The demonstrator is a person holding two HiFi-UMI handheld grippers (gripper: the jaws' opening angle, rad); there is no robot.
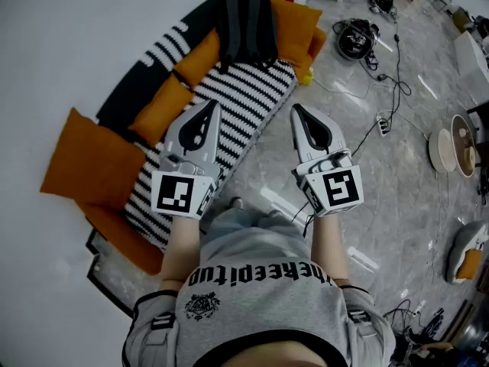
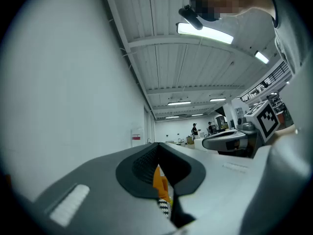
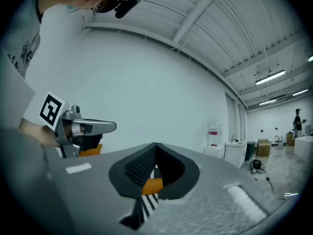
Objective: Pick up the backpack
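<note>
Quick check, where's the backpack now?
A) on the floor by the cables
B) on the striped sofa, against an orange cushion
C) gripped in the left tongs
B: the backpack lies at the far end of the striped sofa, leaning on an orange cushion.

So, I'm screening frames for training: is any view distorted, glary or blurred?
Head view: evenly lit, edges bowed, pale streaks of glare on the glossy grey floor, black fabric backpack sharp. Left gripper view: fisheye with dark corners, long ceiling strip lamp blown out. Right gripper view: same fisheye rim, close foreground slightly soft.
</note>
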